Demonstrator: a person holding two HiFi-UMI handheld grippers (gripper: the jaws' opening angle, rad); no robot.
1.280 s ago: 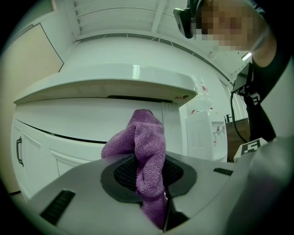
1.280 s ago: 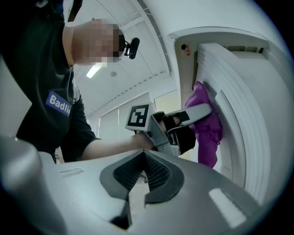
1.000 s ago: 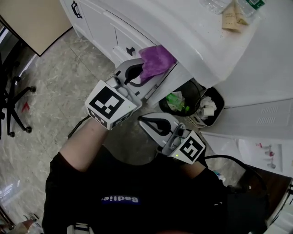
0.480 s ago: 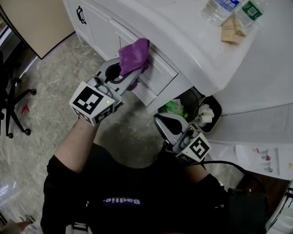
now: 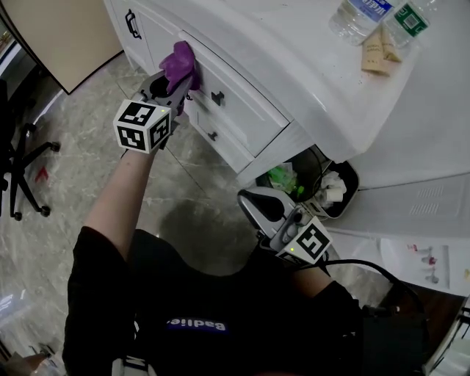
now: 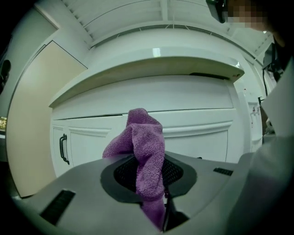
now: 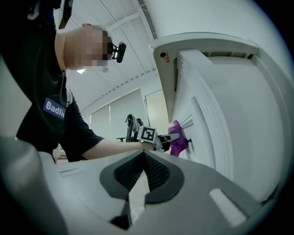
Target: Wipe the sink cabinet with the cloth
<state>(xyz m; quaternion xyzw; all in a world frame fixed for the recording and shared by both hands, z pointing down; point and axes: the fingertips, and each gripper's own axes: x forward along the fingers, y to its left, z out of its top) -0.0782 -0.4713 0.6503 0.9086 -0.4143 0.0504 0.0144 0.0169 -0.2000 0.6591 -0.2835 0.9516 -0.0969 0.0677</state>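
The purple cloth point(image 5: 180, 63) is pinched in my left gripper point(image 5: 173, 82), which is shut on it, and is pressed against the white sink cabinet point(image 5: 246, 116) near the left end of the top drawer front. In the left gripper view the cloth point(image 6: 143, 147) bunches up out of the jaws, with the cabinet front point(image 6: 197, 137) just behind it. My right gripper point(image 5: 248, 200) hangs lower, near my body and away from the cabinet, shut with nothing in it. The right gripper view shows its jaws closed point(image 7: 143, 155) and the cloth point(image 7: 177, 140) far off on the cabinet face.
Black drawer handles point(image 5: 218, 97) and a door handle point(image 5: 133, 24) stick out of the cabinet. Two bins with rubbish point(image 5: 292, 173) point(image 5: 335, 183) stand at its right end. Water bottles point(image 5: 361, 15) and packets point(image 5: 382, 48) sit on the countertop. An office chair point(image 5: 18, 169) stands at the left.
My left gripper has carried the cloth leftward along the cabinet front, from the right drawers to the left end. The right gripper has shifted only slightly.
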